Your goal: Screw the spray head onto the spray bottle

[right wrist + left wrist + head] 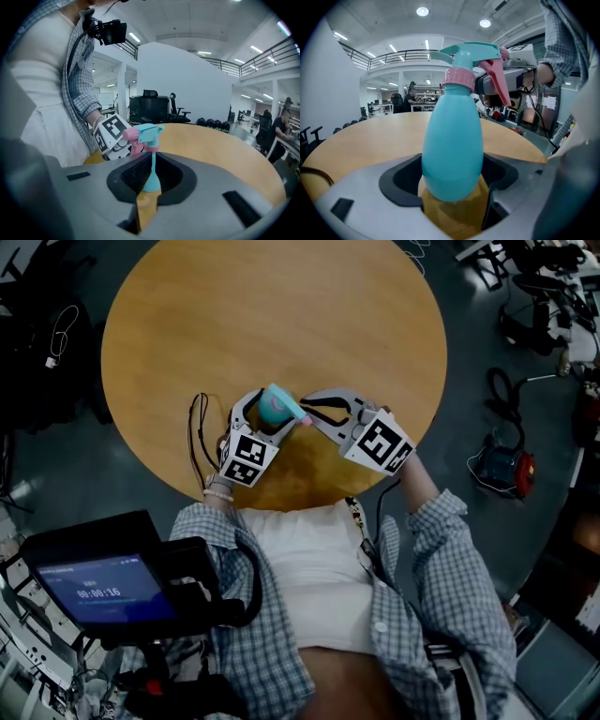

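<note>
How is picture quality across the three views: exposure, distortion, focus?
Head view: underexposed, darkest toward the edges; only the round wooden table reads well. Left gripper view: strong fisheye with black corners, ceiling lights blown out, spray bottle sharp. Right gripper view: same fisheye bend, spray head small but clear, the person's shirt at left soft.

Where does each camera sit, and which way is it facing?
Head view: on the person's head, facing steeply down at the table; shows sleeves, left gripper, right gripper.
Left gripper view: on that gripper, facing along jaws closed on the spray bottle; shows right gripper, a sleeve.
Right gripper view: on that gripper, facing along shut jaws toward the spray head; shows left gripper, shirt.
All three share the spray bottle.
</note>
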A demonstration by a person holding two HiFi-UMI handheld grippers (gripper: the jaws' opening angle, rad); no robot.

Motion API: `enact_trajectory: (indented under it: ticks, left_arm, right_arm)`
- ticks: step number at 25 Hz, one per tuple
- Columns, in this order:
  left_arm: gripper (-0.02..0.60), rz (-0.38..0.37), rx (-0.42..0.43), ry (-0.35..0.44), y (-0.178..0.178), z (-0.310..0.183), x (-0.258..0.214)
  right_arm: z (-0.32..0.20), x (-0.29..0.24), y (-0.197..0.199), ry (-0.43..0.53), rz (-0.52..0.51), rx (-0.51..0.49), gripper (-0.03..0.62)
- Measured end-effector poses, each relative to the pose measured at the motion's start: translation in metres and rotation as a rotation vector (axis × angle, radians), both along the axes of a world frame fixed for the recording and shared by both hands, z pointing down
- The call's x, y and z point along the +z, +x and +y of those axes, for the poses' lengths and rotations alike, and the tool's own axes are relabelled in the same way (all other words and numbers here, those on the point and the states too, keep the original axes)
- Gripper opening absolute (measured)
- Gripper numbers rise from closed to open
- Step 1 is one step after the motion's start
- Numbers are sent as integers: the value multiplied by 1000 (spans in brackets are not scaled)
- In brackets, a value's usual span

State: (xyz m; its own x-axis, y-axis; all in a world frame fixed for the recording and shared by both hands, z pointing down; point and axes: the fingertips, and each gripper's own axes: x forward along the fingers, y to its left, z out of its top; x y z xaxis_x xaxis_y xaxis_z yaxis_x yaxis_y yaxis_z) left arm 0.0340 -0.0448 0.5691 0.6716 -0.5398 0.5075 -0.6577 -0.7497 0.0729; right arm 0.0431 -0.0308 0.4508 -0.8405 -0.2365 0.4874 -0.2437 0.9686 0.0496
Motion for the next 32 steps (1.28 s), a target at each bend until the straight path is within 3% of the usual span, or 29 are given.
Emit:
enact_trajectory:
  ticks: [1, 3, 4, 8, 15, 20, 23, 29, 32]
  left_arm:
    - [376, 0, 0, 0, 0, 0, 0]
    - [376, -1, 1, 1, 0, 0, 0]
    - [376, -2, 2, 1, 0, 0, 0]
    - [376, -5, 4, -1, -1, 1, 1]
    - [376, -3, 2, -4, -2, 4, 2]
    - [376, -6, 0, 0, -1, 5, 0]
    - [376, -8, -2, 5, -1, 5, -2]
    - [376, -6, -10, 7, -1, 3, -3]
    - [376, -5, -10, 6, -1, 3, -2]
  right_arm:
    - [-2, 0, -1, -2, 10, -24, 2]
    - [-4, 2, -6, -30, 32, -86, 131]
    - [-4, 3, -9, -39, 49, -124, 156]
    - [-1, 9, -19, -7, 125, -266, 156]
    - [1, 5, -36, -21, 9, -264, 121]
    - [0, 2, -34, -4, -30, -74, 120]
    - [0, 1, -33, 24, -30, 118, 120]
    - [-4, 2, -30, -17, -85, 524, 120]
    - [-4, 2, -31, -7, -92, 599, 120]
